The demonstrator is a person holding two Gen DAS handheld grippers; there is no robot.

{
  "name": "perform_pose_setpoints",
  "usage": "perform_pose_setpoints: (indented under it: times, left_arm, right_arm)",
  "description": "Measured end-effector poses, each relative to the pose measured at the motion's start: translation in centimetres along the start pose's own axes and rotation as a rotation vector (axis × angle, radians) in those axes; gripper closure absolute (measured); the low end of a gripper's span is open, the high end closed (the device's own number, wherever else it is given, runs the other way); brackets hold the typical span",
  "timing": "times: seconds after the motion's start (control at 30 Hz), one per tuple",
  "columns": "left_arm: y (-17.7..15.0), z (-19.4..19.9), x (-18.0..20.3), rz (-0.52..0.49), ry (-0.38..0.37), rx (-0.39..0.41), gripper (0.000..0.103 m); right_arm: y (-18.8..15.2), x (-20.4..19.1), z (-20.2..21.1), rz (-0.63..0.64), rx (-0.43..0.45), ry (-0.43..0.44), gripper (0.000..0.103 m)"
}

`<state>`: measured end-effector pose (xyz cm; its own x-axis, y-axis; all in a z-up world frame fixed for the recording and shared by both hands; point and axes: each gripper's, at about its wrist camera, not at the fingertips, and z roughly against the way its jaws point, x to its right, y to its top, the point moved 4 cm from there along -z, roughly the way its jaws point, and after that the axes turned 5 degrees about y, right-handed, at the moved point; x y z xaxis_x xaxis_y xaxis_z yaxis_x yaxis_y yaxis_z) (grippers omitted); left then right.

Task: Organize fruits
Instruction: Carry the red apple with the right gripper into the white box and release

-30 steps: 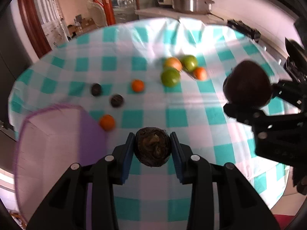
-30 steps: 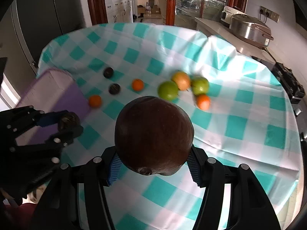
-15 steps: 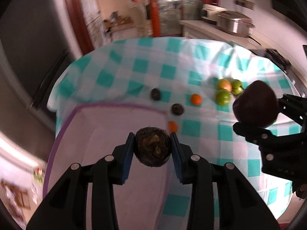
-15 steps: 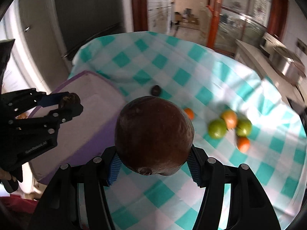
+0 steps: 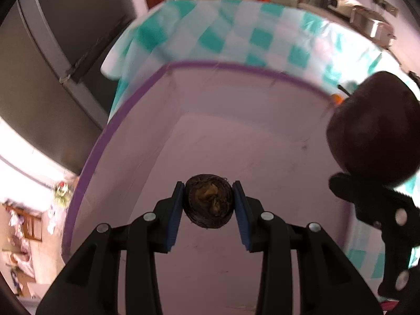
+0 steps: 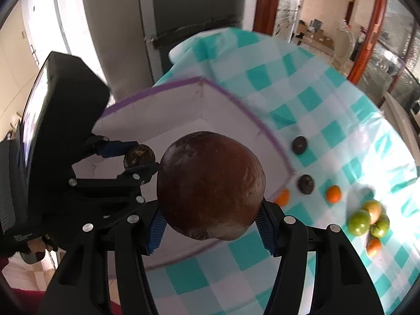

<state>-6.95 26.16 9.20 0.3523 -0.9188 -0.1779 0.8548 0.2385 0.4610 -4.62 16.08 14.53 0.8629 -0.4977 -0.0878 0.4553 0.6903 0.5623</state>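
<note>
My left gripper [image 5: 208, 204] is shut on a small dark wrinkled fruit [image 5: 208, 203] and holds it above the inside of a white box with a purple rim [image 5: 236, 69]. My right gripper [image 6: 210, 220] is shut on a large dark red-brown fruit [image 6: 210, 186], held over the box's near right corner [image 6: 265, 128]. The large fruit also shows at the right of the left wrist view [image 5: 372, 128]. The left gripper and its fruit show in the right wrist view [image 6: 139, 155].
On the teal-and-white checked cloth [image 6: 315, 84] lie two small dark fruits [image 6: 300, 145] [image 6: 305, 183], small orange fruits [image 6: 333, 193] [image 6: 283, 197] [image 6: 373, 246] and a cluster of green ones [image 6: 359, 221]. A dark cabinet [image 5: 52, 65] stands beyond the table's edge.
Both grippers have swung left with their fruits, from over the cloth to over the box. The box now fills the left wrist view. Both grips are unchanged.
</note>
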Motion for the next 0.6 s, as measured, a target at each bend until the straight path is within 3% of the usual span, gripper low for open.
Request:
perform_pose_setpoints:
  times: [0.23, 0.43, 0.6]
  left_arm:
    - [-0.9, -3.3, -3.5, 0.135, 0.055, -0.21, 0.065]
    - [-2.5, -6.7, -3.7, 0.131, 0.094, -0.405, 0.064]
    - [-3.8, -8.5, -4.5, 0.124, 0.142, -0.484, 0.064]
  right_arm:
    - [0.6, 0.1, -5.0, -0.036, -0.14, 0.043, 0.044]
    - [1.5, 0.2, -12.6, -0.031, -0.389, -0.027, 0.044]
    - [0.9, 0.3, -16.4, -0.03, -0.537, -0.055, 0.044]
